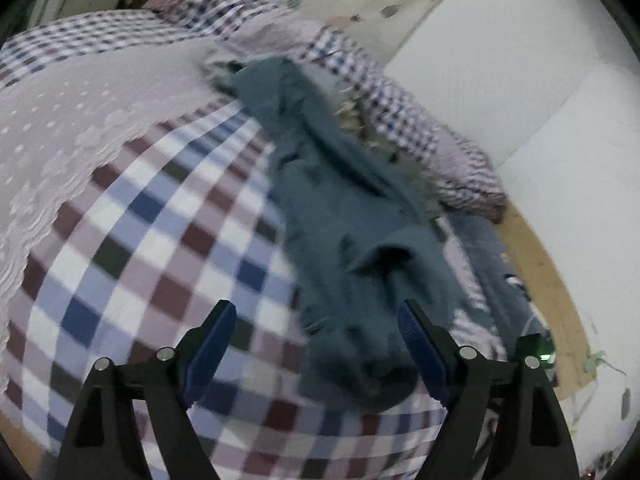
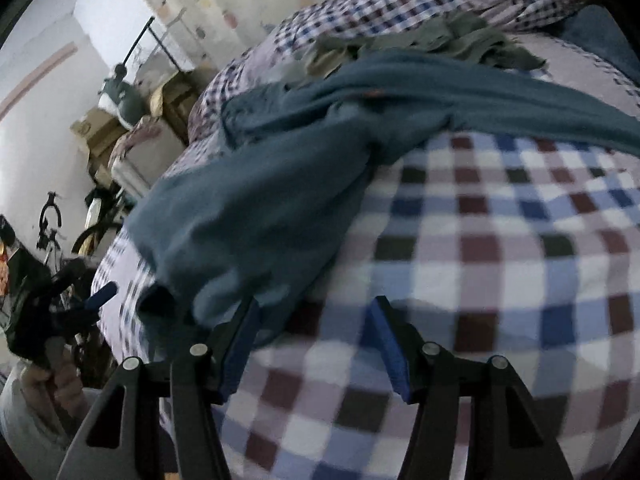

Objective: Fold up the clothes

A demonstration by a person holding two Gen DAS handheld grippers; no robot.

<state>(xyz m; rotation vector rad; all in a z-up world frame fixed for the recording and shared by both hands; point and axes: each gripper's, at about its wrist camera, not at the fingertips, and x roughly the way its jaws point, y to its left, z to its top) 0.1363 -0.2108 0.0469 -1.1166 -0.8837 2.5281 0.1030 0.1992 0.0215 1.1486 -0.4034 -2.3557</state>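
Both the left tongs point(image 1: 316, 320) and right tongs point(image 2: 314, 320) are released, lower centre of frame, above a crumpled teal garment point(image 1: 344, 216) on the checked bed point(image 1: 160, 240).

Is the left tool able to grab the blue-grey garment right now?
Probably yes. The left tool is open, and the blue-grey garment lies crumpled on the checked bedspread just ahead, its near end between the fingers with nothing covering it.

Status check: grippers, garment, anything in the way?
Left hand-held gripper open, right hand-held gripper open, both empty. Teal garment crumpled, unfolded on checked bedspread. Grey-green garment behind it.
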